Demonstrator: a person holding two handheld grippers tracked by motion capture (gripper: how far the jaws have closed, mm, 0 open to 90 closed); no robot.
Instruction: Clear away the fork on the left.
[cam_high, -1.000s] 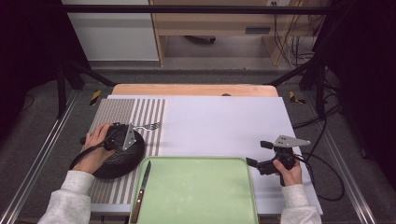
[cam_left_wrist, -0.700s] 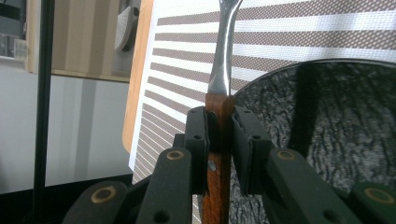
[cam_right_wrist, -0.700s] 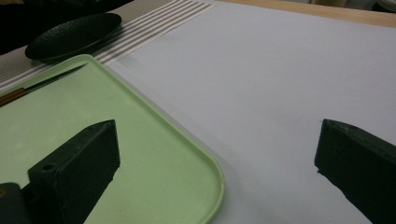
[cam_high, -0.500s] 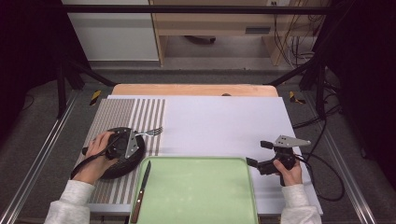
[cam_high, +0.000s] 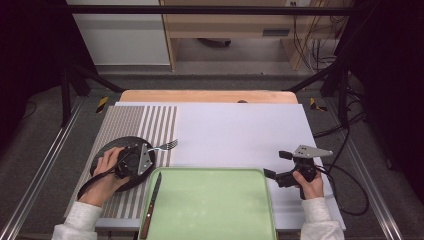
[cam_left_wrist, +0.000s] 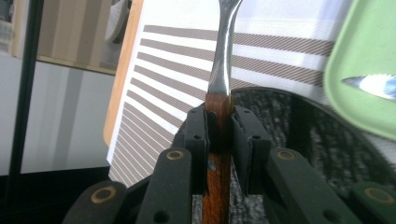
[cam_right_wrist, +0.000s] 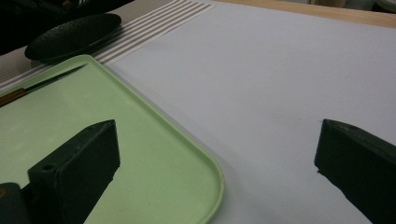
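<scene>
Wooden at the handle and steel above it, the fork (cam_left_wrist: 218, 93) is pinched between the jaws of the left gripper (cam_left_wrist: 219, 135), which press on the brown handle from both sides just below where the metal shank begins. From the high view the left gripper (cam_high: 134, 161) sits over the black plate (cam_high: 107, 150) at the left of the table, and the fork's tines (cam_high: 170, 145) poke out past the plate's rim over the striped placemat (cam_high: 130, 122). Just beside the plate lies the green tray (cam_high: 210, 205), and a knife (cam_high: 151, 202) with a wooden handle rests along its left edge, the blade pointing away from the person. On the far side of the tray, the right gripper (cam_high: 280, 167) is held above the white table cover (cam_high: 240, 132), well apart from the fork. Its jaws stand wide apart in the right gripper view (cam_right_wrist: 217, 172), with nothing between them, the tray's rounded corner (cam_right_wrist: 205, 186) passing beneath.
</scene>
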